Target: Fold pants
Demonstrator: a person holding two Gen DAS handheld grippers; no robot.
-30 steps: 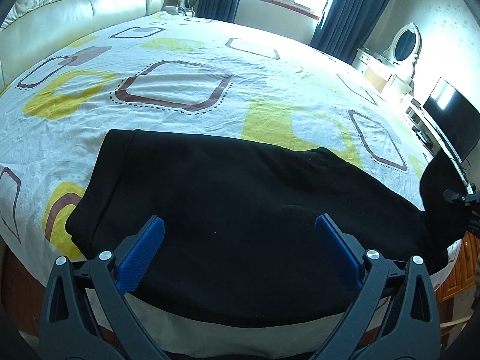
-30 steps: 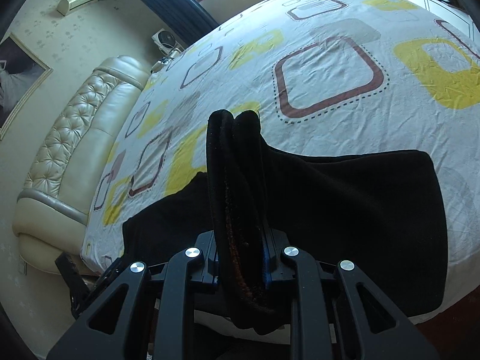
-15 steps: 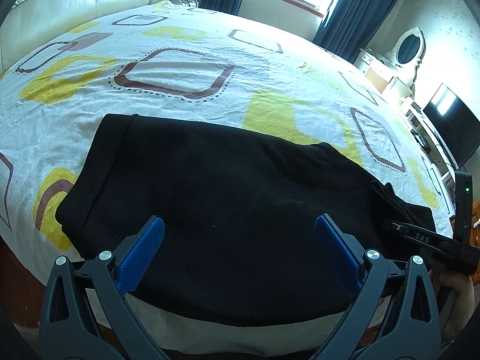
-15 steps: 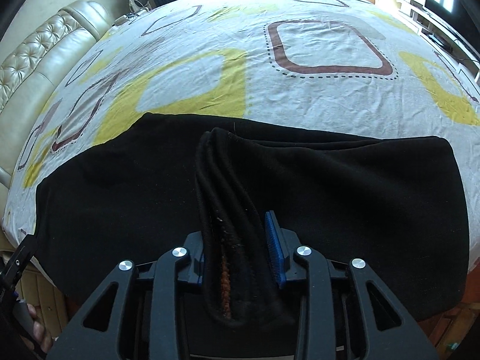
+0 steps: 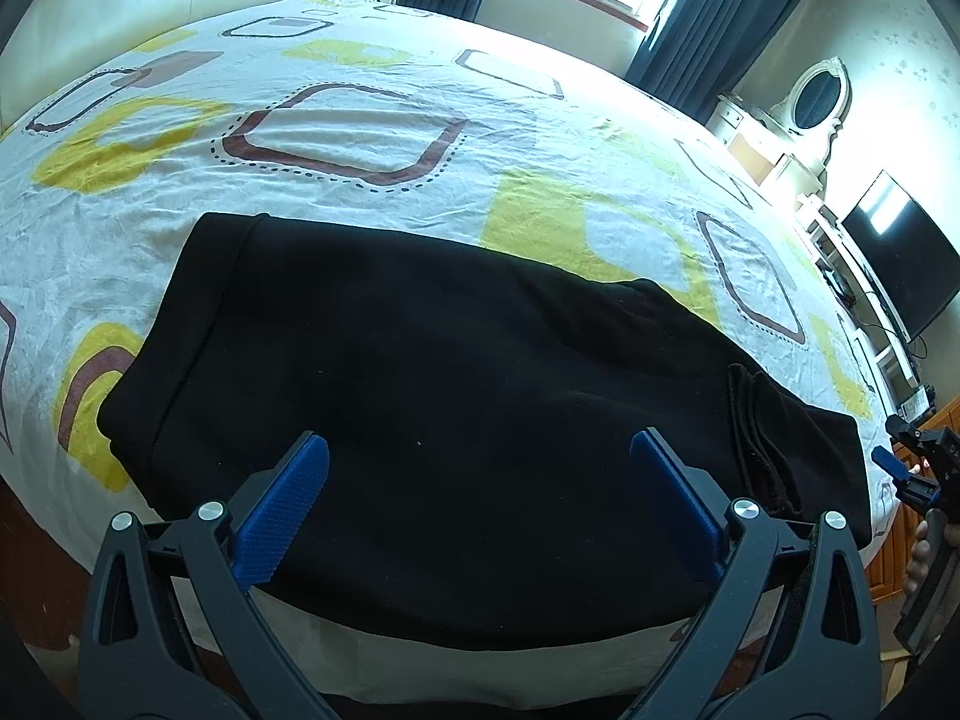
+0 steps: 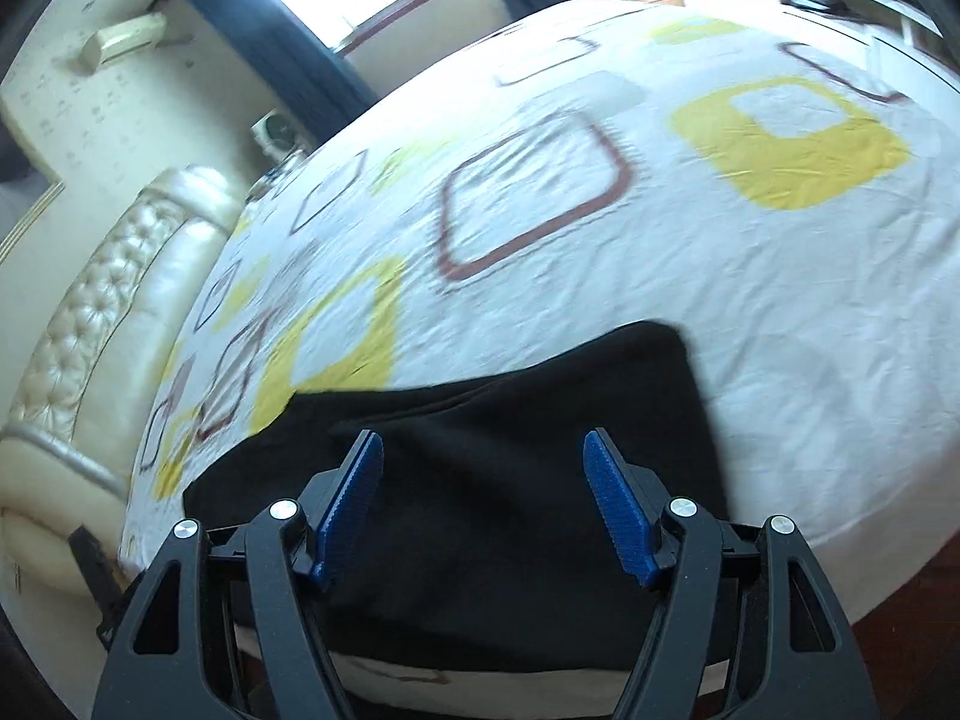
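Left wrist view looks down over black pants (image 5: 456, 372) spread flat across the near edge of a bed, on a white sheet (image 5: 372, 120) printed with yellow and maroon squares. The left gripper (image 5: 480, 498) hangs over the fabric with its blue pads spread wide and nothing between them. A thick folded edge of the pants (image 5: 759, 438) lies at the right end. Beyond it, off the bed's edge, the right gripper (image 5: 900, 468) shows, held in a hand (image 5: 921, 558). In the right wrist view, which is blurred, the right gripper (image 6: 483, 504) has just been opening; its pads stand apart above the pants (image 6: 540, 450), clear of the cloth. A padded cream headboard (image 6: 90, 330), dark curtains (image 5: 708, 18), a vanity mirror (image 5: 819, 99) and a television (image 5: 900, 258) ring the bed.
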